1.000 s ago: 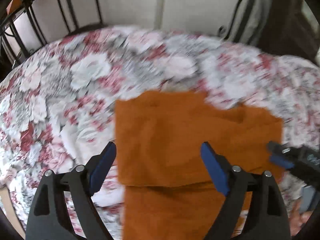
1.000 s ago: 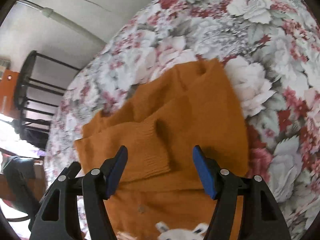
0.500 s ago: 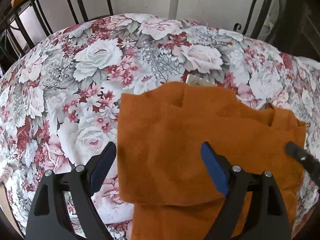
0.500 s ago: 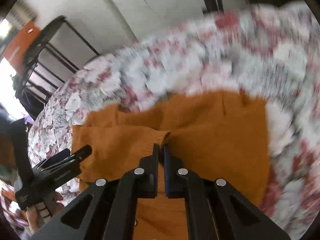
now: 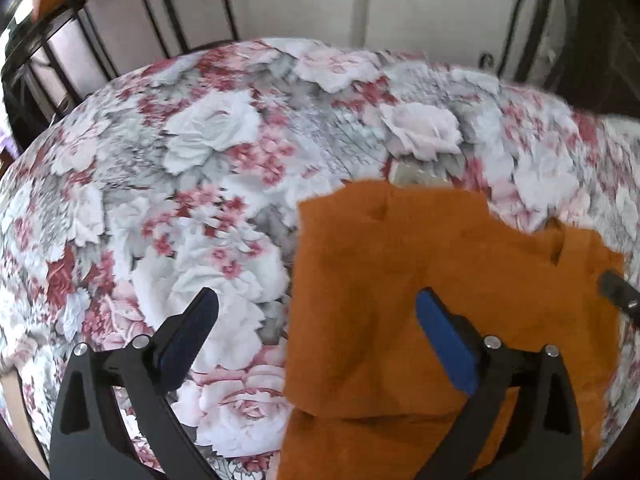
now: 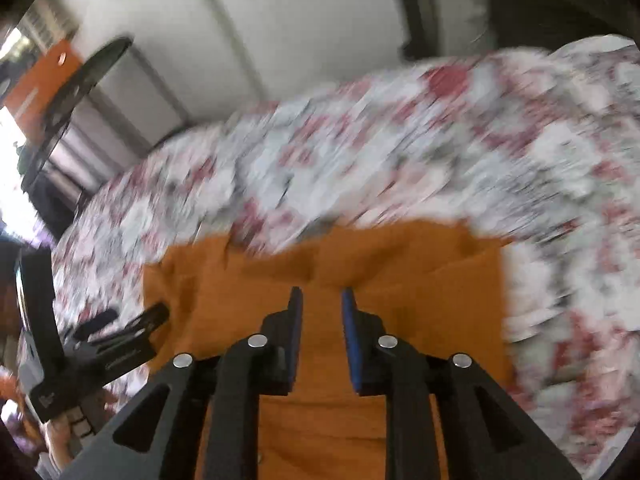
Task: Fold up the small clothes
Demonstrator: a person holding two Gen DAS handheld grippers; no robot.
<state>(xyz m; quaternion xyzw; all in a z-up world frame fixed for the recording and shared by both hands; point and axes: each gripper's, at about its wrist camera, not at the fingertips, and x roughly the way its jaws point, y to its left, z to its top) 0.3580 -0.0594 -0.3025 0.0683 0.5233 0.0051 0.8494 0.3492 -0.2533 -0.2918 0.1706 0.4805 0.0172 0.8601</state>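
An orange knit sweater (image 5: 440,300) lies partly folded on the floral bedspread (image 5: 208,184), with a folded layer on top of its lower part. My left gripper (image 5: 316,312) is open and empty, straddling the sweater's left edge. In the right wrist view the sweater (image 6: 420,288) lies under my right gripper (image 6: 322,300), whose jaws stand a narrow gap apart with nothing between them. The view is blurred. The left gripper (image 6: 120,332) shows there at the left. The right gripper's tip (image 5: 618,292) shows at the right edge of the left wrist view.
A black metal bed frame (image 5: 132,36) stands behind the bed against a pale wall (image 5: 400,0). A small pale tag-like item (image 5: 416,174) lies just beyond the sweater's far edge. An orange panel (image 6: 40,84) is at the far left.
My right gripper shut on the sweater's sleeve, carried it across, and has now opened a little off it. My left gripper stayed open and shifted slightly left.
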